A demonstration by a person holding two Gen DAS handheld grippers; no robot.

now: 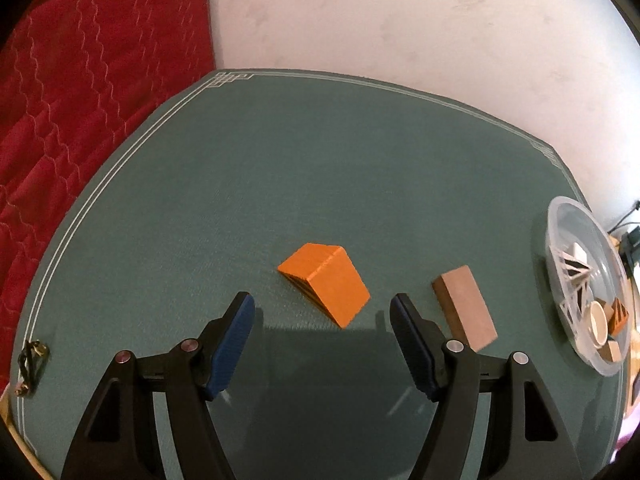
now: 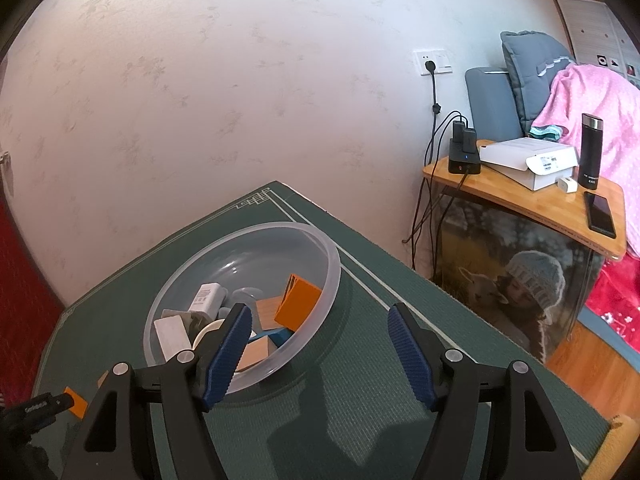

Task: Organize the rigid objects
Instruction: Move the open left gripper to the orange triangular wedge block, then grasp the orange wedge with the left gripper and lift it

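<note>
Orange wedge (image 1: pixel 325 283) lies skewed just ahead of the wide-open, empty left tool (image 1: pixel 322 312); its sloped faces could slip when squeezed. Right tool (image 2: pixel 318 322), wide and empty, hovers beside the bowl (image 2: pixel 332 258).

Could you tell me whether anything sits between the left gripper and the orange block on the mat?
Nothing visible does. The open left gripper faces the orange block directly across bare green mat; the brown block lies off to the right.

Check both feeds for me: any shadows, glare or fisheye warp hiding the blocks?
Left wrist view: the left tongs throw a soft shadow short of the orange wedge; fisheye bends the mat edges. Right wrist view: small glare inside the clear bowl, contents readable; the right tongs shadow the mat.
</note>
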